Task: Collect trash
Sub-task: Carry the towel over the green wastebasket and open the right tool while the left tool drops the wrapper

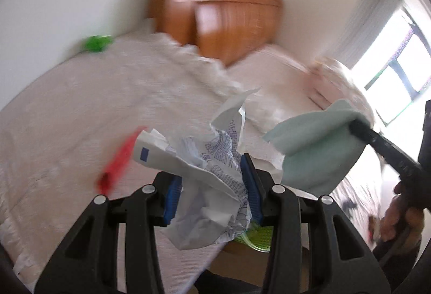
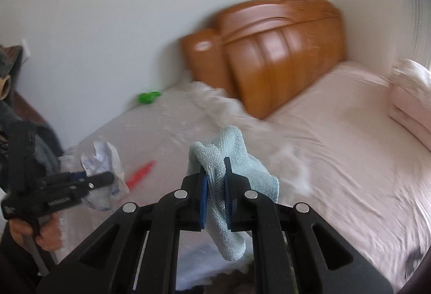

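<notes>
Pinching crumpled paper, left gripper; right gripper pinching cloth; green mesh, perhaps basket, left view only.

A crumpled white paper wrapper with blue print hangs clamped in the left tool. A red scrap lies flat on the bed, left of it. A green scrap lies far left.
</notes>
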